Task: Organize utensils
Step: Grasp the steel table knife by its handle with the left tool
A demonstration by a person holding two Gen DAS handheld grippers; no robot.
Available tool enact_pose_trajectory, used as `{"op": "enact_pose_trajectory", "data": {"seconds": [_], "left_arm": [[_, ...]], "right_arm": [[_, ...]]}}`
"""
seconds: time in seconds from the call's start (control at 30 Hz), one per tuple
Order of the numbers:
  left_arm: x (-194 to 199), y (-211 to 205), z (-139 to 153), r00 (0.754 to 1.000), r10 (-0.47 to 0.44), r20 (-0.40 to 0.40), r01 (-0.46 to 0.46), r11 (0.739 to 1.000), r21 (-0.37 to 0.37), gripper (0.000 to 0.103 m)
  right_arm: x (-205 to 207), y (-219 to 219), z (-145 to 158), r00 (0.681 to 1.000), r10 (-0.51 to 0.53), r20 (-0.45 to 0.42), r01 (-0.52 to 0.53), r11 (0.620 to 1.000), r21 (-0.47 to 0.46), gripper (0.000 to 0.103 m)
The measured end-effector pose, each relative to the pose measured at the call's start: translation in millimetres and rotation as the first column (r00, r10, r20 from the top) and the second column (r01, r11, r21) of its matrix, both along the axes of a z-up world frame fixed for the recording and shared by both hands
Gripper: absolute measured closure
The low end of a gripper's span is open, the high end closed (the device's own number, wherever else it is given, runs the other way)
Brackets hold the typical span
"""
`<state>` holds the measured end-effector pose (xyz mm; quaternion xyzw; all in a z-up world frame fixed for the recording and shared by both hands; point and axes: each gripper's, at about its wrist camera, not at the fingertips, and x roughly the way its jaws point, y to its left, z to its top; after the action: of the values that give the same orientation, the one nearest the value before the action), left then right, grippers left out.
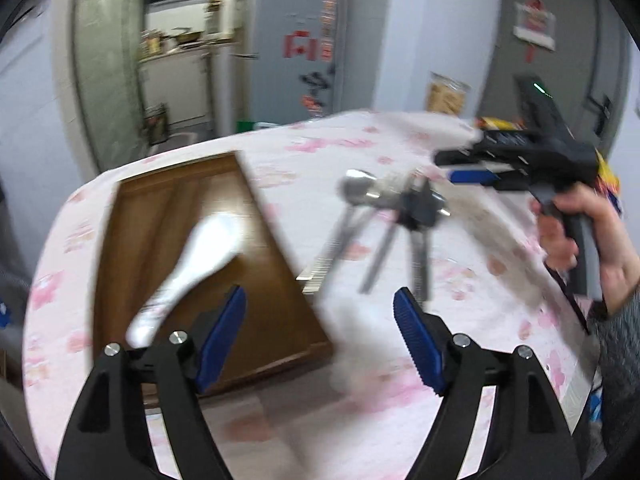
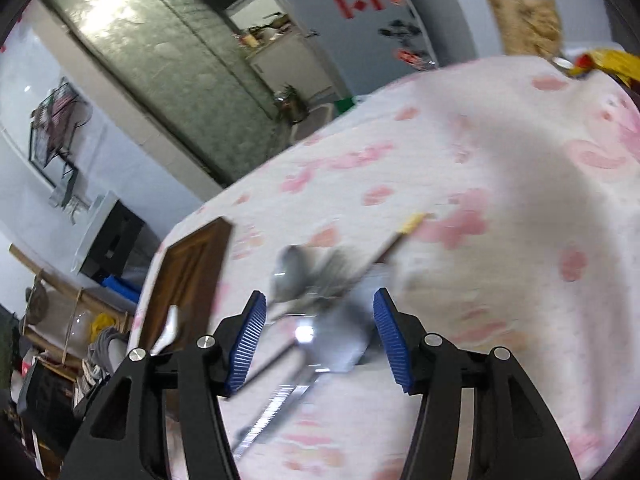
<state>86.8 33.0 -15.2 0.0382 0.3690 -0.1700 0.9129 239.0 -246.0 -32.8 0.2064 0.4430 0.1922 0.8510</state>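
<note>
A brown wooden tray lies on the pink flowered tablecloth, with a white ceramic spoon in it. A pile of metal utensils, spoons and forks, lies on the cloth right of the tray. My left gripper is open and empty, above the tray's right edge. My right gripper is open and empty, hovering over the utensil pile, and it shows in the left wrist view too. A chopstick lies beyond the pile. The tray shows at left in the right wrist view.
A fridge and a grey door stand beyond the table. Colourful packets and a jar sit at the table's far right edge. Clutter and boxes are on the floor left of the table.
</note>
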Motion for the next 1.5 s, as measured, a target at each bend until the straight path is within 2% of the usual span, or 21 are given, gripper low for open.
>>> {"op": "enact_pose_trajectory", "data": {"seconds": [0.1,0.2,0.4,0.5,0.57,0.83,1.0,1.2,1.27,1.33,1.37,1.5], "left_arm": [[4,-31,-12,0.998,-0.063,-0.021,0.063,0.998,0.013,0.024],[9,-56,-19,0.993,-0.111,-0.039,0.111,0.994,0.015,0.024],[18,-82,-27,0.986,-0.162,-0.05,0.163,0.986,0.027,0.024],[21,-86,-30,0.984,-0.166,-0.057,0.168,0.985,0.03,0.024],[22,-86,-31,0.984,-0.166,-0.059,0.168,0.985,0.035,0.024],[27,-97,-32,0.982,-0.183,-0.054,0.185,0.982,0.033,0.024],[28,-109,-35,0.977,-0.206,-0.061,0.209,0.977,0.048,0.035],[35,-119,-39,0.97,-0.225,-0.089,0.229,0.973,0.029,0.049],[41,-122,-42,0.969,-0.223,-0.103,0.226,0.974,0.025,0.068],[45,-124,-44,0.967,-0.226,-0.113,0.229,0.973,0.011,0.078],[47,-125,-45,0.967,-0.229,-0.116,0.232,0.973,0.013,0.092],[48,-117,-39,0.973,-0.208,-0.099,0.209,0.978,-0.004,0.093]], "right_arm": [[7,-13,-15,0.999,-0.005,-0.041,0.006,1.0,0.005,0.051],[12,-13,-23,0.999,-0.002,-0.045,0.002,1.0,-0.004,0.053],[27,-5,-34,0.999,0.013,-0.048,-0.011,0.999,0.04,0.068],[32,0,-36,0.999,0.026,-0.044,-0.024,0.999,0.045,0.082],[31,2,-32,1.0,0.015,-0.026,-0.014,1.0,0.023,0.095],[18,-8,-9,0.999,0.008,0.041,-0.009,0.999,0.036,0.098],[10,-13,1,0.999,0.014,0.047,-0.019,0.996,0.092,0.1],[0,-13,15,0.997,0.03,0.066,-0.04,0.987,0.157,0.103],[-4,-13,19,0.997,0.031,0.072,-0.042,0.987,0.158,0.103],[-7,-13,23,0.997,0.031,0.074,-0.043,0.986,0.163,0.103],[-8,-13,24,0.997,0.031,0.077,-0.043,0.986,0.159,0.103],[-10,-14,29,0.996,0.021,0.087,-0.033,0.99,0.134,0.102]]}}
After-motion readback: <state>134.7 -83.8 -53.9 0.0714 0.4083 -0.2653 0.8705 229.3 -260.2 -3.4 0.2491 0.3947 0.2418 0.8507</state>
